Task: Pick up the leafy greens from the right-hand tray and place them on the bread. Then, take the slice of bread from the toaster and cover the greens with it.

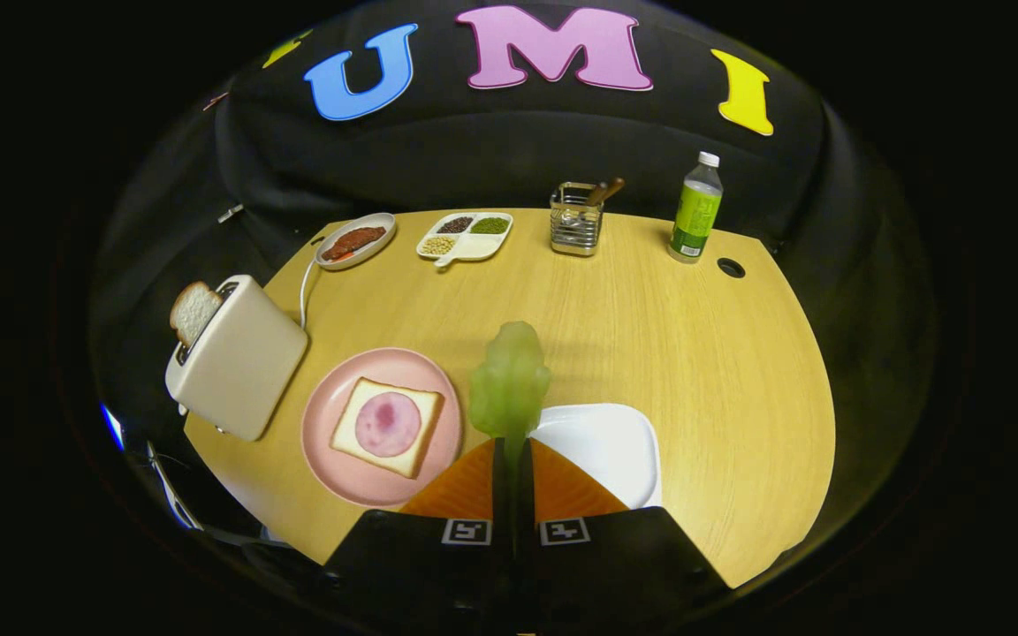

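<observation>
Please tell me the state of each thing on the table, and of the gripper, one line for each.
gripper: shut on the leafy greens
leafy greens: held up between the fingers, off the tray
white tray: empty
pink plate: holds a bread slice
bread slice on plate: flat, ham on top
toaster: bread slice sticking up from the slot
bottle: upright, capped

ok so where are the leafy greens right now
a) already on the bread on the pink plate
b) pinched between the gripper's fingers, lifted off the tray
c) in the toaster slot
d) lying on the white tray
b: the leafy greens stick up from between the closed fingers of the gripper, above the white tray, while the bread on the pink plate carries only a round slice of meat.
</observation>
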Tool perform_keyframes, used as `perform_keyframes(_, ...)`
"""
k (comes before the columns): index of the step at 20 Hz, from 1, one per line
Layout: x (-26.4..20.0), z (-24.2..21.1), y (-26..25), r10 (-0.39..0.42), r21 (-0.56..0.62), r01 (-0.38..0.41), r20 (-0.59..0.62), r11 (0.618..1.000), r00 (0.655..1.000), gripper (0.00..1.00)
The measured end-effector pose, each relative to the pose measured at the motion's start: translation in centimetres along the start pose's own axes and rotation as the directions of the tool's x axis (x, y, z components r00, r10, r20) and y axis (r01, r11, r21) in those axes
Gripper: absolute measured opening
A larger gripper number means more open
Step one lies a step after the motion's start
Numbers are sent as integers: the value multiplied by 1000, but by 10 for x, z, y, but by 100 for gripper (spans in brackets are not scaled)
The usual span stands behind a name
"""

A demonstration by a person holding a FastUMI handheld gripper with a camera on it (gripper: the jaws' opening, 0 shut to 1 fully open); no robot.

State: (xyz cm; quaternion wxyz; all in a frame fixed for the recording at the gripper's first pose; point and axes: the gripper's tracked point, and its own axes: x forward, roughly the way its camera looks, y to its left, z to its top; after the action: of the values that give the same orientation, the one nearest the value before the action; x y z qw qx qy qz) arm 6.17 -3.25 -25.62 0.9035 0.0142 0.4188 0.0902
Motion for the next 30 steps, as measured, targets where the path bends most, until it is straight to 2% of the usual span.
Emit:
perform_keyframes(6,21,-3,72,60,-72,-61,-22,996,998,5)
perform_keyframes(10,41,-9,102,65,-94,-68,-36,993,997,6)
perform_keyframes(17,58,-16,120,63,-125,-74,-92,989,994,7)
perform_keyframes(19,60,-18,120,49,-134,-63,-101,989,994,10)
perform_keyframes(22,65,-21,115,17,-152,-33,-105,988,994,19)
perform_keyframes(23,65,-21,115,9,-154,-26,-107,988,994,24)
perform_keyframes(26,65,-22,116,-1,-159,-16,-110,987,994,29)
perform_keyframes(28,66,-24,118,-7,-164,-12,-111,986,994,39)
perform_keyframes(30,63,-23,125,2,-168,-19,-101,986,995,61)
